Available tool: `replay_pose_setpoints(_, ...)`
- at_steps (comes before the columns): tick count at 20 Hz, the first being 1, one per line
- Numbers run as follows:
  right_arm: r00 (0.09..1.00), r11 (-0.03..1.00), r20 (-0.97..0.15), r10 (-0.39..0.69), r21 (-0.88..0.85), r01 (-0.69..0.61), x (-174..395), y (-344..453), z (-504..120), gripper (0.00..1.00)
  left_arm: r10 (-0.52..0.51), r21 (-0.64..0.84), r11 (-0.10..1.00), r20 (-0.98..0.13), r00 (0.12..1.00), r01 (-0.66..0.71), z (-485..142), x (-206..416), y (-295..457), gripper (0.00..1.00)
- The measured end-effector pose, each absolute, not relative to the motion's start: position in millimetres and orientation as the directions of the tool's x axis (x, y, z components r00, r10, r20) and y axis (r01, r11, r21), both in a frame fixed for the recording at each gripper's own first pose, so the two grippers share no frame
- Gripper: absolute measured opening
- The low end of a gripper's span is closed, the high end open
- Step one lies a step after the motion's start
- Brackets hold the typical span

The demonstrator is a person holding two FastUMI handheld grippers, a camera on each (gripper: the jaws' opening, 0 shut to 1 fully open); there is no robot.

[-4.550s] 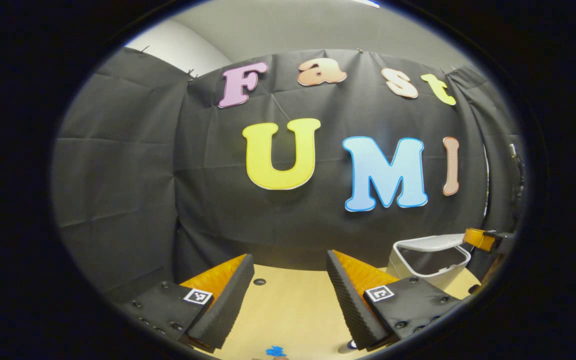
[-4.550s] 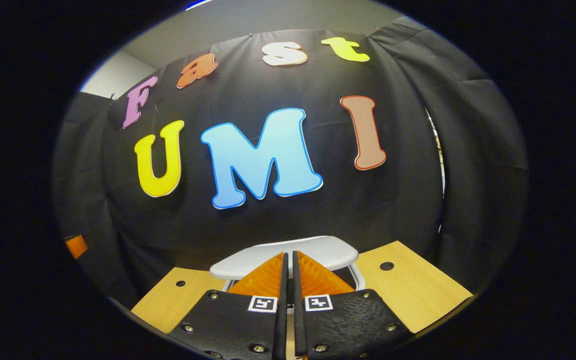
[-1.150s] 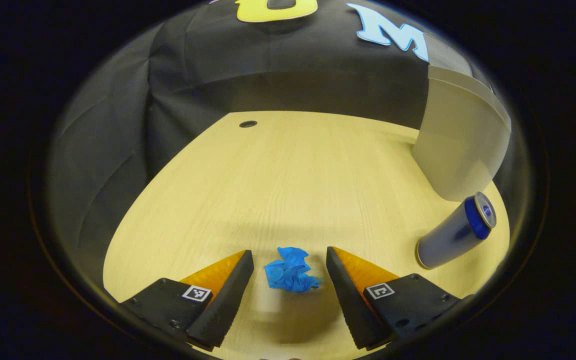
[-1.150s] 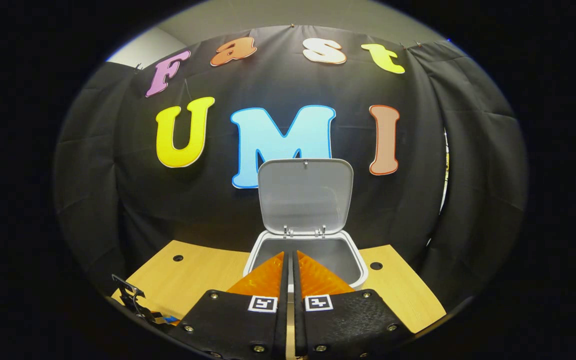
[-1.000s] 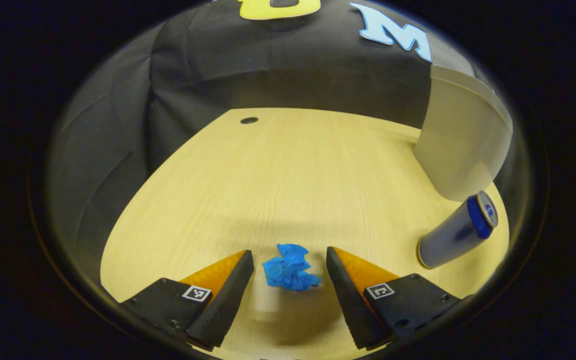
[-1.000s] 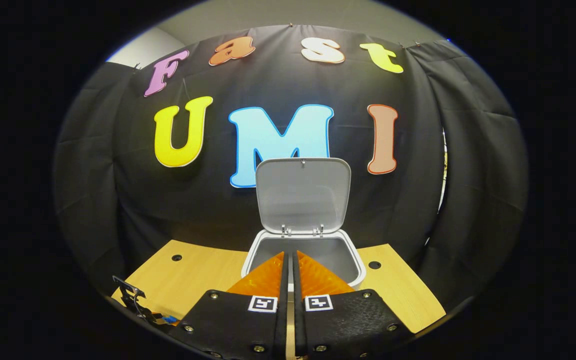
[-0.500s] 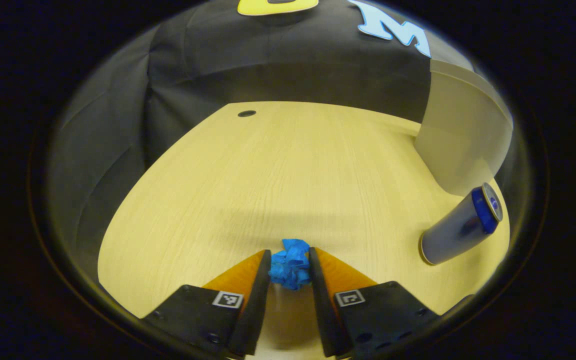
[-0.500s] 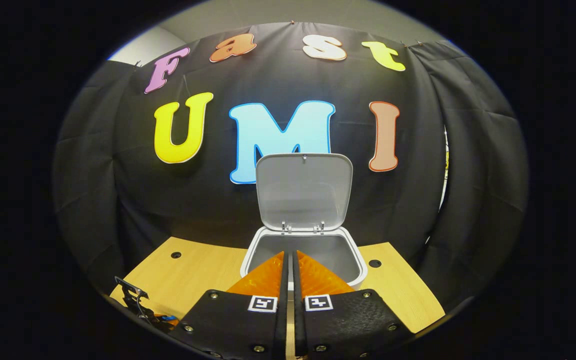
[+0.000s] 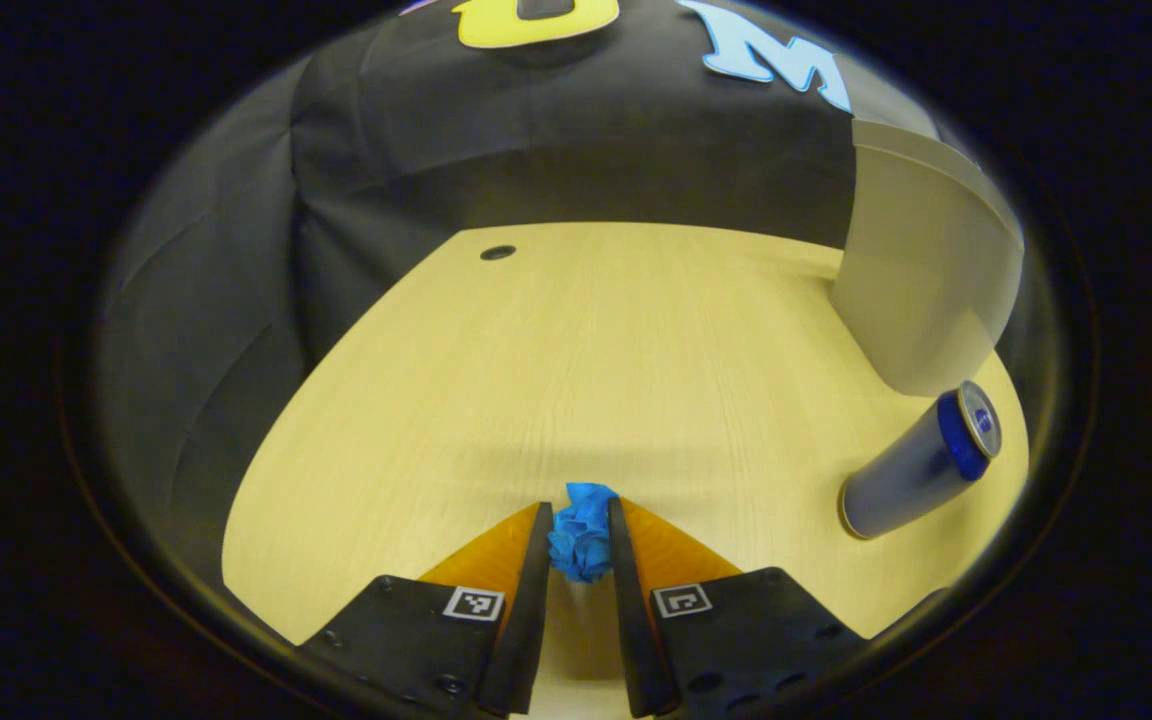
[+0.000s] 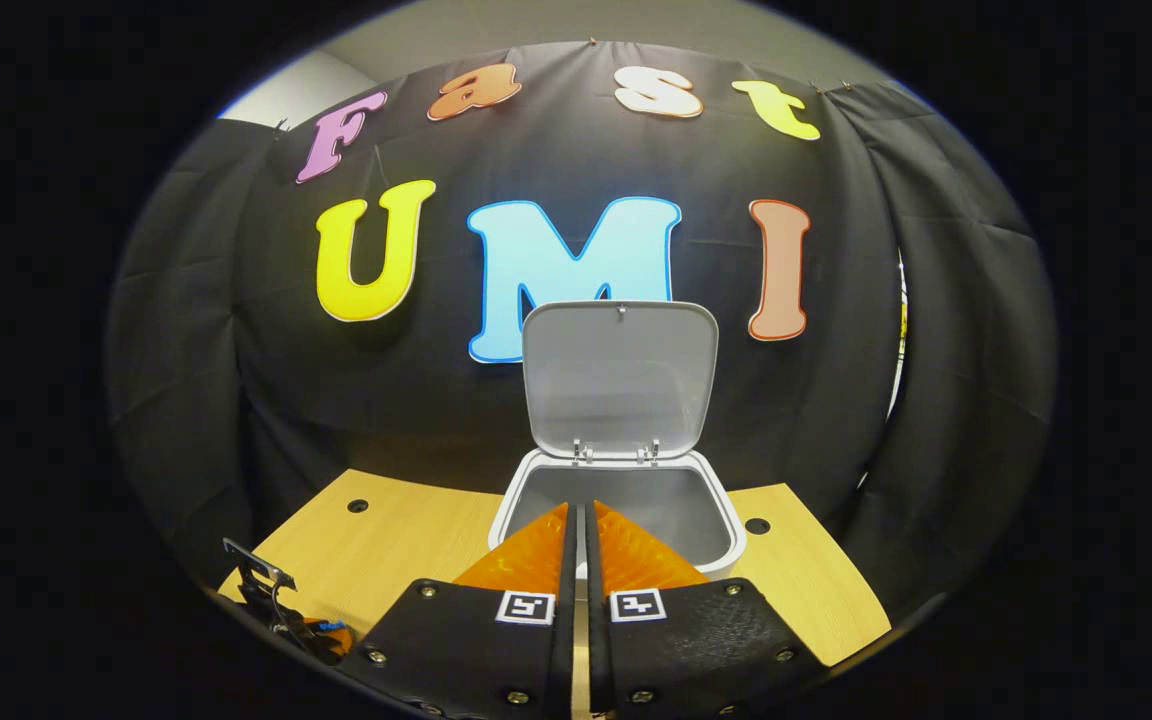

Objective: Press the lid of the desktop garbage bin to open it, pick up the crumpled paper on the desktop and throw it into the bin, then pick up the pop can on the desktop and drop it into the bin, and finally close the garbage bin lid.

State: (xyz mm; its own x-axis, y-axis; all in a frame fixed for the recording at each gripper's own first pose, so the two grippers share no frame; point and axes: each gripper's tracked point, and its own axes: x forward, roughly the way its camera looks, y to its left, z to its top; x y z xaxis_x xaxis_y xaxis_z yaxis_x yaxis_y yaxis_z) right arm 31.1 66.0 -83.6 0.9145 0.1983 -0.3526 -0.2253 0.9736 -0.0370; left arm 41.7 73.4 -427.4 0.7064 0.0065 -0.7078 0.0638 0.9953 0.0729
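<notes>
In the left gripper view my left gripper (image 9: 582, 530) is shut on the blue crumpled paper (image 9: 582, 532), low over the wooden desk (image 9: 576, 360). A blue and silver pop can (image 9: 921, 462) stands to the right of it, in front of the white bin's outer wall (image 9: 921, 270). In the right gripper view the white bin (image 10: 708, 505) stands open just beyond my fingers, its lid (image 10: 620, 375) raised upright against the wall. My right gripper (image 10: 581, 525) is shut with nothing between its fingers, hovering in front of the bin's opening.
Round cable holes mark the desk (image 9: 497, 252), (image 10: 357, 506), (image 10: 757, 525). In the right gripper view the left gripper's body (image 10: 286, 605) shows at the desk's near left edge. Black cloth walls close the desk in at the back and sides.
The left gripper came down from facing the wall, straddled the blue paper and closed on it. The bin lid went from nearly shut to upright. The right gripper stayed shut before the bin.
</notes>
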Motion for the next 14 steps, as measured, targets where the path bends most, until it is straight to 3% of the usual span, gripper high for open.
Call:
replay_pose_setpoints(2,0.914,0.973,-0.354,0.199,-0.038,-0.227,30,66,-85,0.06,0.004,0.084,0.994,-0.686,0.727,0.074,-436,31,60,0.38)
replay_pose_setpoints(3,0.913,0.973,-0.354,0.200,-0.038,-0.228,30,66,-86,0.06,0.000,0.088,0.993,-0.675,0.738,0.080,-412,49,70,0.42)
replay_pose_setpoints(8,0.911,0.970,-0.357,0.206,-0.046,-0.238,27,67,-89,0.06,-0.021,0.094,0.991,-0.614,0.789,0.100,-363,69,56,0.42)
replay_pose_setpoints(10,0.910,0.970,-0.357,0.209,-0.045,-0.240,25,67,-90,0.06,-0.032,0.084,0.992,-0.577,0.816,0.099,-336,79,51,0.38)
replay_pose_setpoints(14,0.906,0.972,-0.368,0.208,-0.021,-0.232,20,65,-98,0.06,-0.056,0.065,0.993,-0.492,0.869,0.100,-276,104,42,0.43)
